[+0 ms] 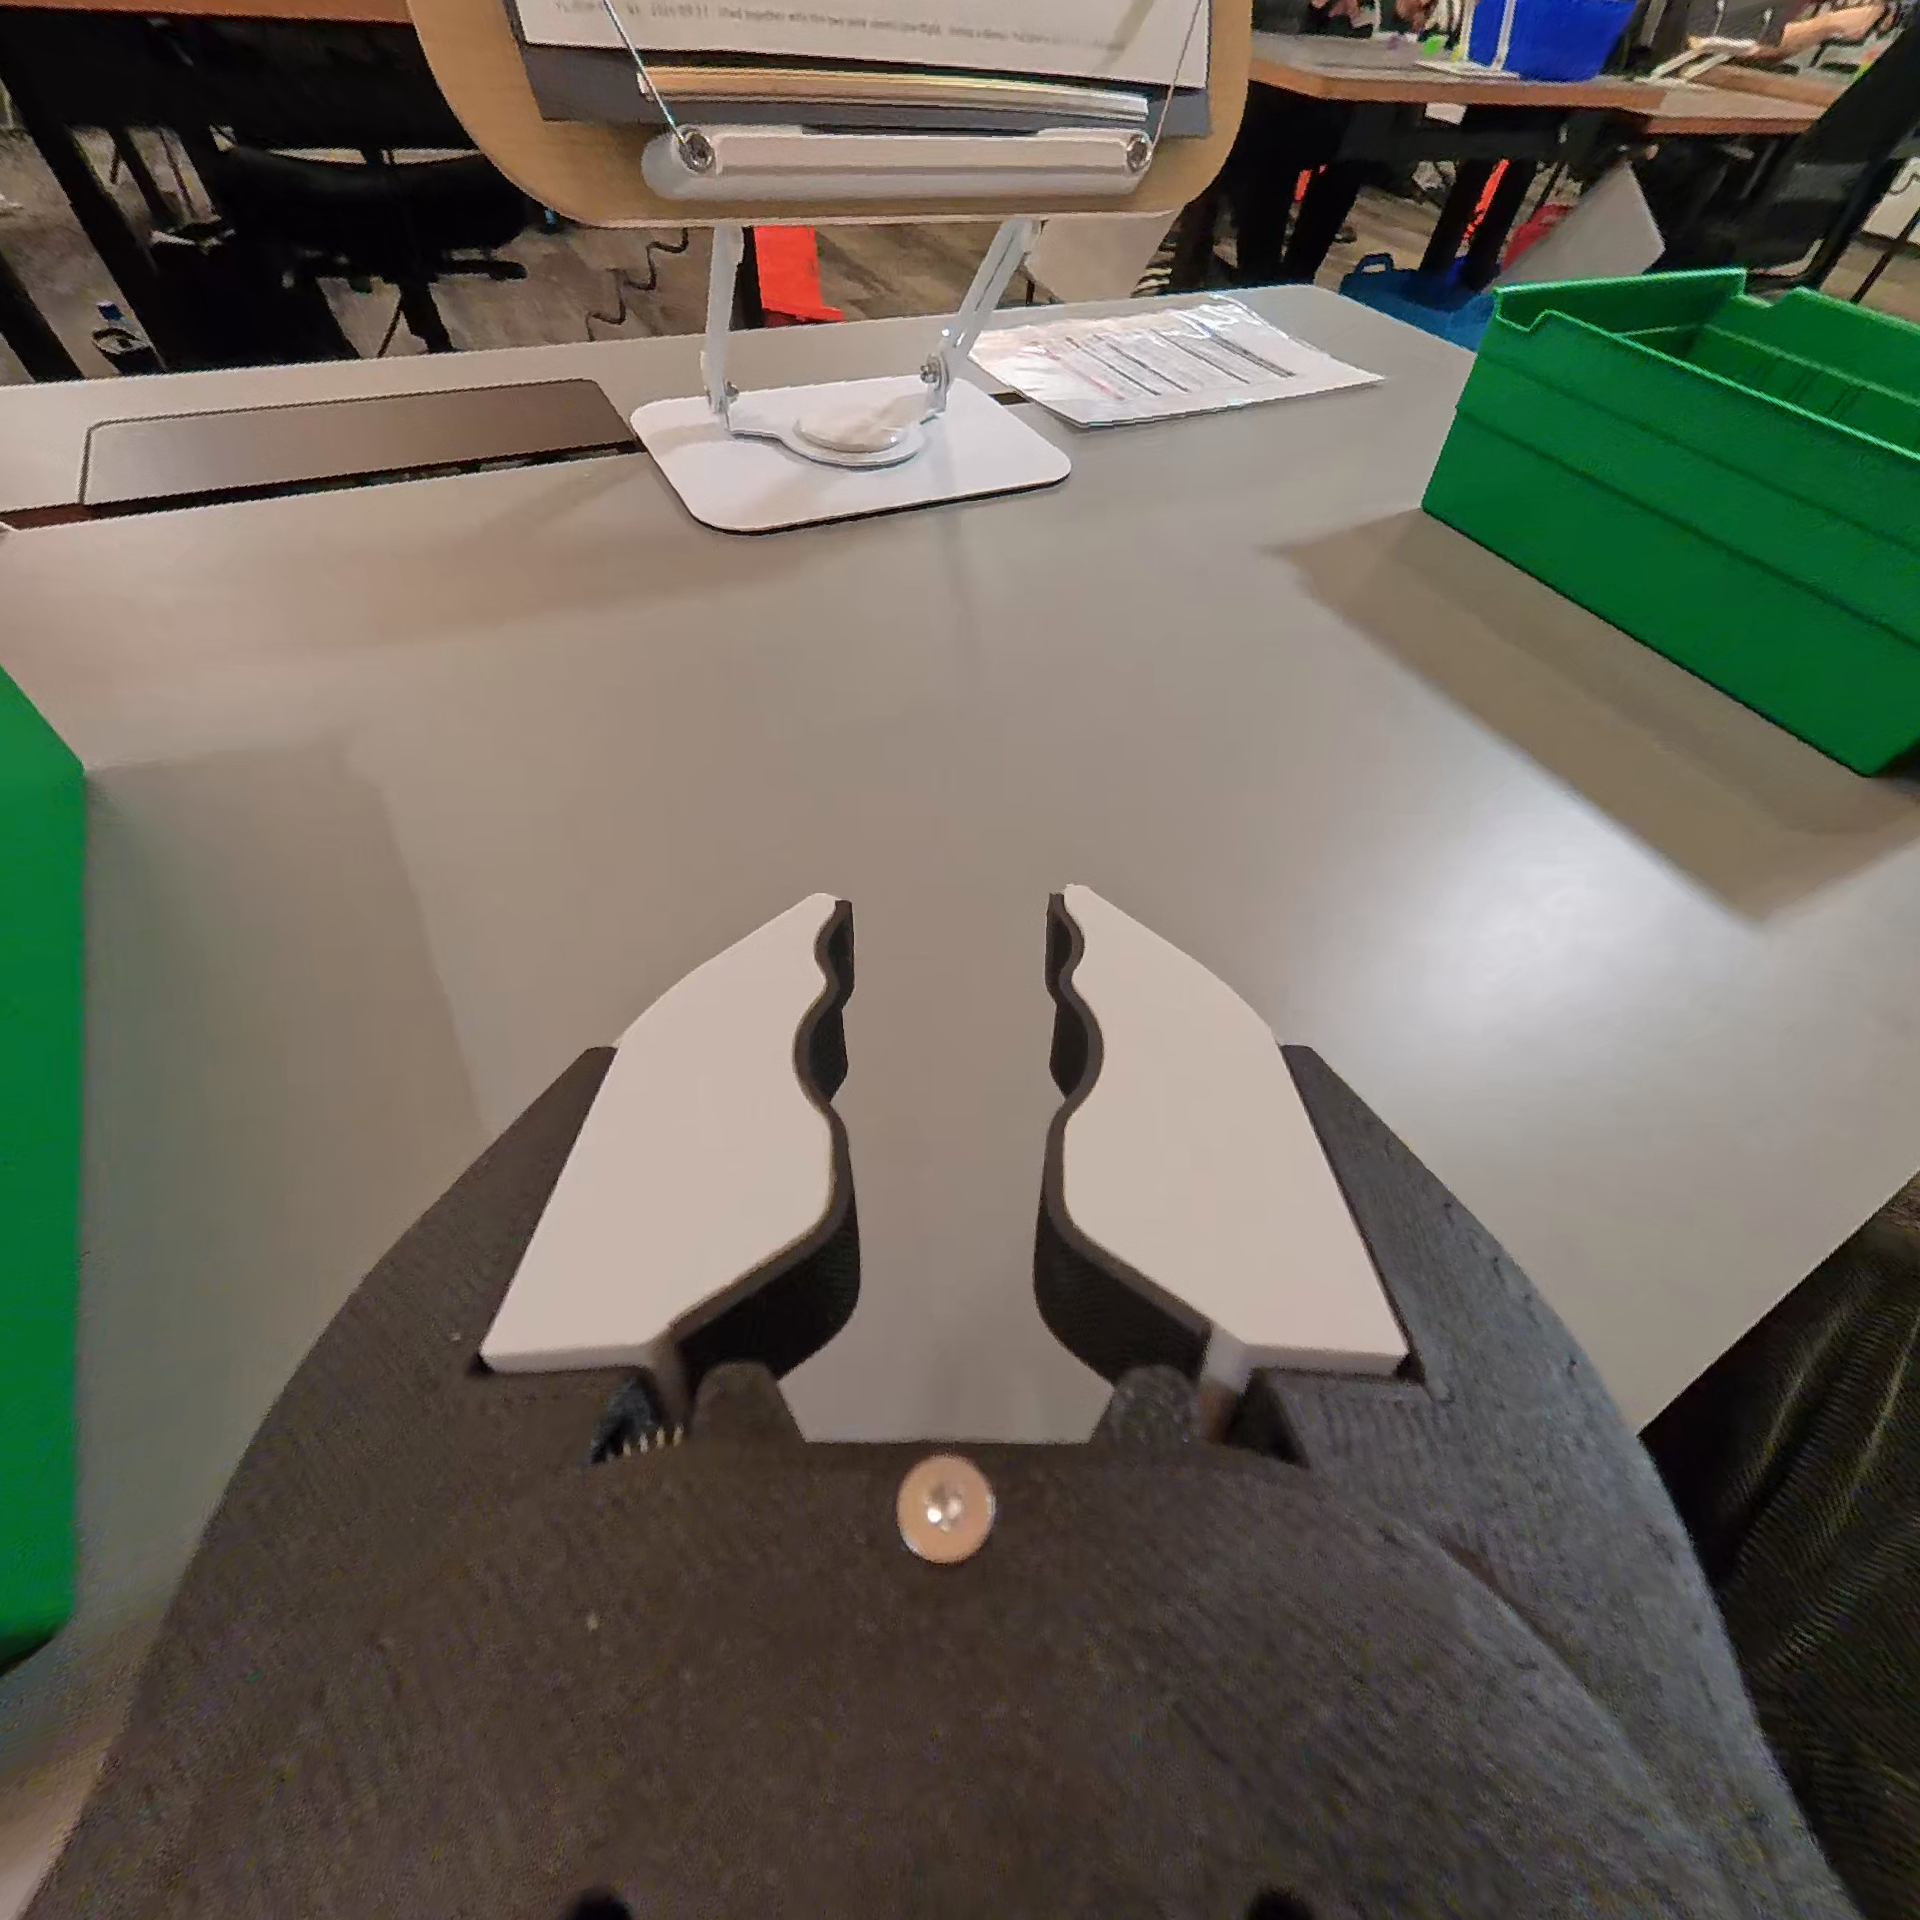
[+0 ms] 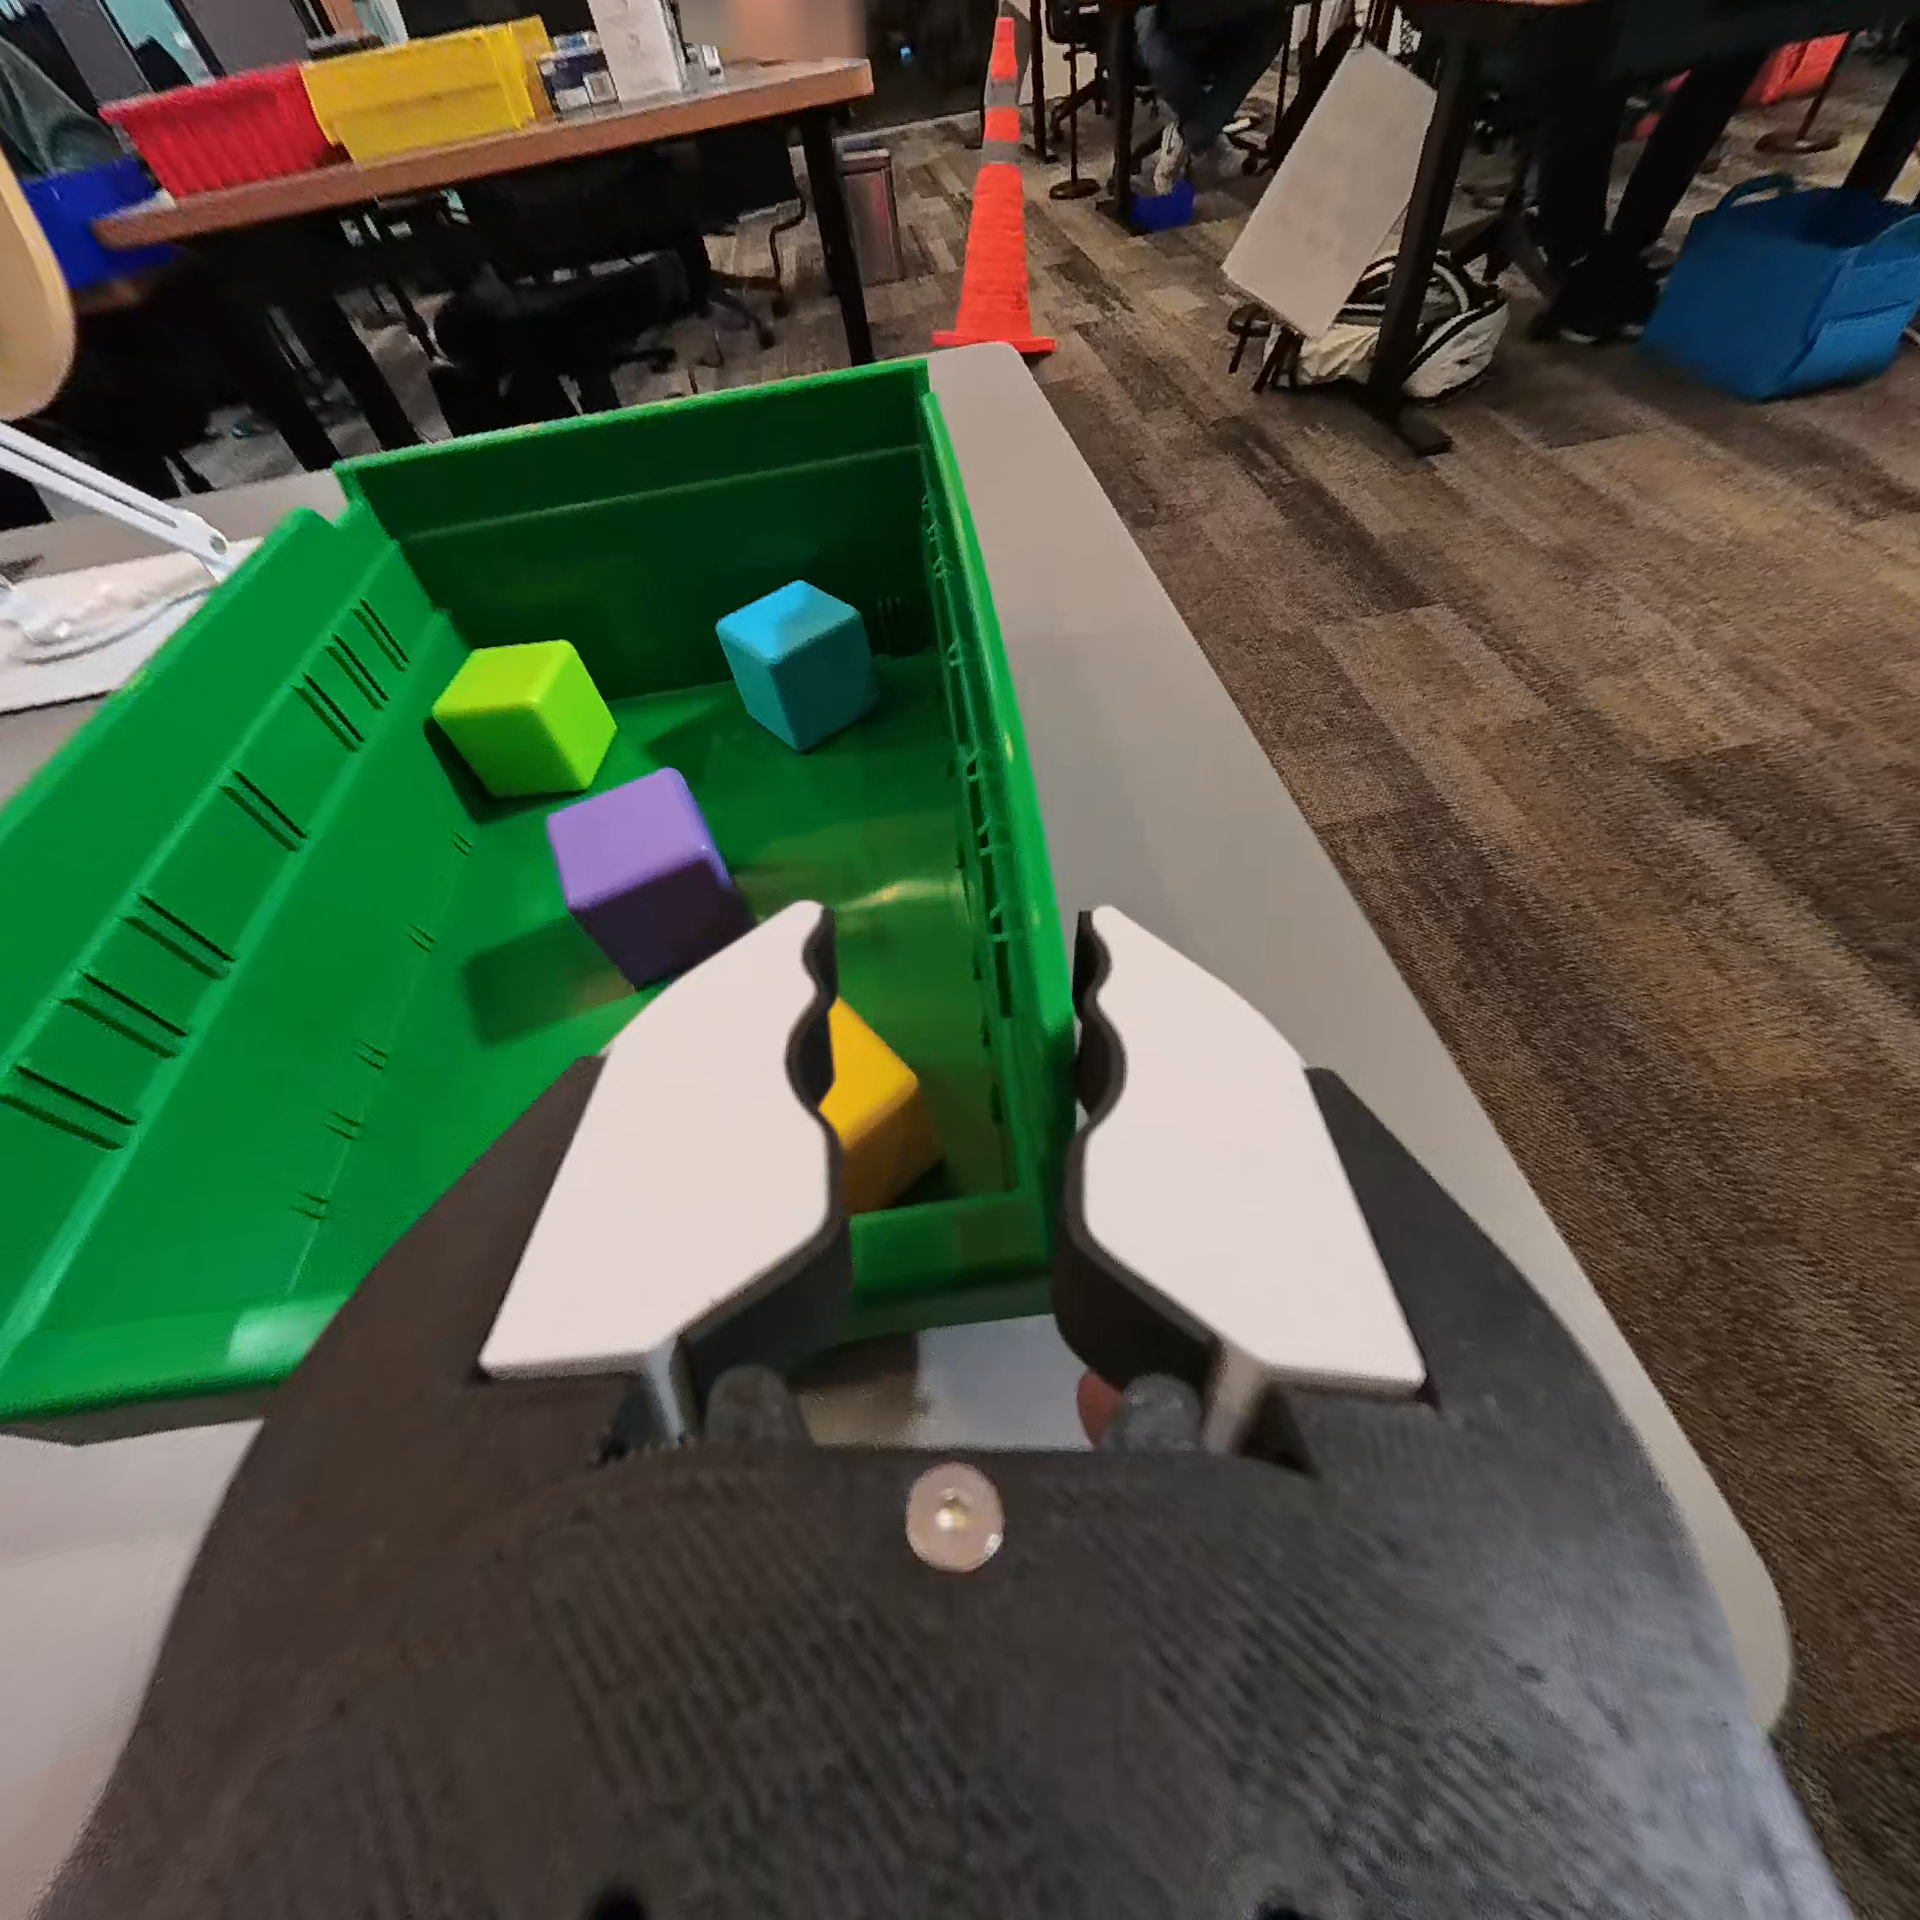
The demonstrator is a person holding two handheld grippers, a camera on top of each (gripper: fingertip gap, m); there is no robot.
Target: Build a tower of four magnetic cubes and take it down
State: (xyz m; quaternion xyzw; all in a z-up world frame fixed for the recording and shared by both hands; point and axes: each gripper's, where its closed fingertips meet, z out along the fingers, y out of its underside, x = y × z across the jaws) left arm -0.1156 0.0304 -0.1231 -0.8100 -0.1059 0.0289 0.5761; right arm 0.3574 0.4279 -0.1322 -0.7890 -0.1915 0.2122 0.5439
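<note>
Left wrist view
Your left gripper [image 1: 950,925]: jaws released, nothing between them, over bare grey tabletop [image 1: 727,727].
12 o'clock: white tablet stand with a flat base plate [image 1: 850,455].
2 o'clock: green plastic bin [image 1: 1683,520], its contents hidden from here.
9 o'clock: edge of a second green plastic box [image 1: 36,1143].

Right wrist view
Your right gripper [image 2: 951,940]: jaws released, gripping nothing, poised over the near right corner of the green plastic bin [image 2: 260,987].
Yellow magnetic cube [image 2: 878,1112]: inside the bin, partly behind your left finger.
Purple magnetic cube [image 2: 644,873]: 11 o'clock of the fingertips.
Lime-green magnetic cube [image 2: 525,717]: farther, 10 o'clock.
Blue magnetic cube [image 2: 798,665]: 12 o'clock, near the far wall.
All four: apart, unstacked.
</note>
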